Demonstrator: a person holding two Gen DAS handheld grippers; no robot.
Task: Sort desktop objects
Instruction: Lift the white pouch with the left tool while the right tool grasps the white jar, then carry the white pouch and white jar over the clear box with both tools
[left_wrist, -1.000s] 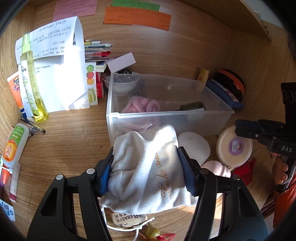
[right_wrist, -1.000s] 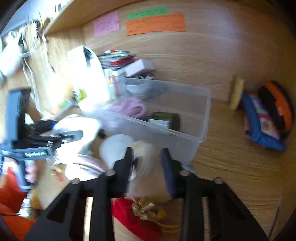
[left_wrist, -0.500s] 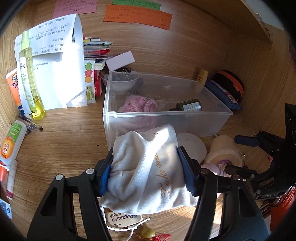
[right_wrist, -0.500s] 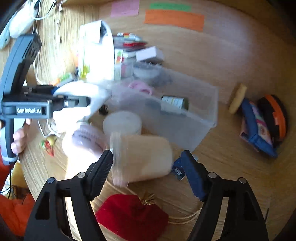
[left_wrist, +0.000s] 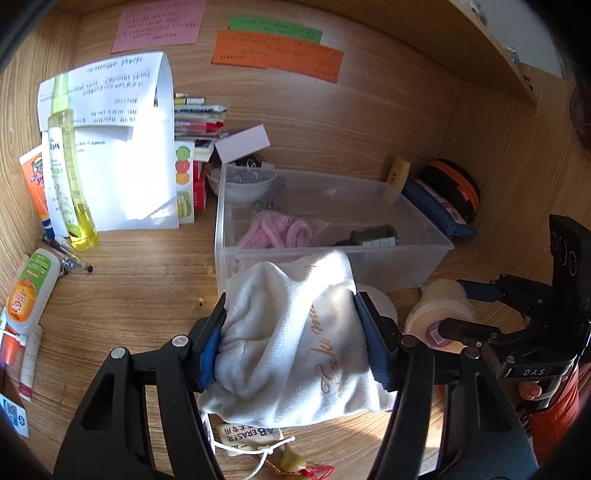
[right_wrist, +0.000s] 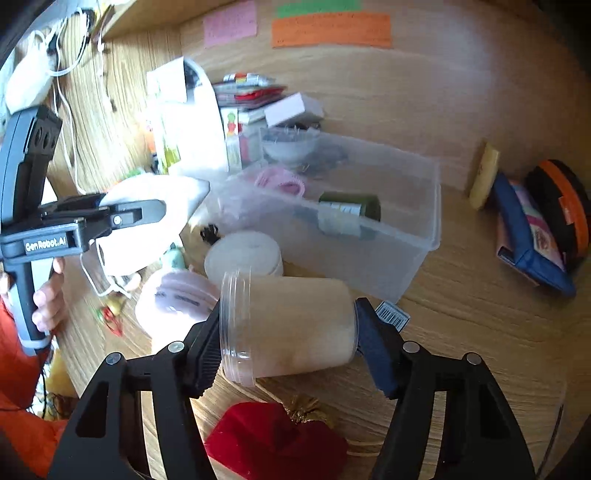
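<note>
1. Bin (left_wrist: 402, 258), clear plastic, on the wooden desk (left_wrist: 140, 288) against the back wall; pink coiled ties (left_wrist: 280, 232) and dark green bottle (left_wrist: 373, 236) lying inside.
2. Pouch (left_wrist: 295, 343), white cloth with gold lettering, just short of the bin's near wall; clamped between both pads of the left gripper (left_wrist: 291, 347), jaws about half open and pressed into the fabric. Same grip and same place as a second ago.
3. Jar (right_wrist: 291, 328), translucent plastic, lying on its side with the threaded rim to the left, between the fingers of the right gripper (right_wrist: 288, 339); jaws closing, both pads against the jar. A second ago the same jaws were nearly shut on nothing; half a second ago wider, clear of the jar's base.
4. Pouch (right_wrist: 273, 439), red velvet with gold tie, on the desk below the jar.
</note>
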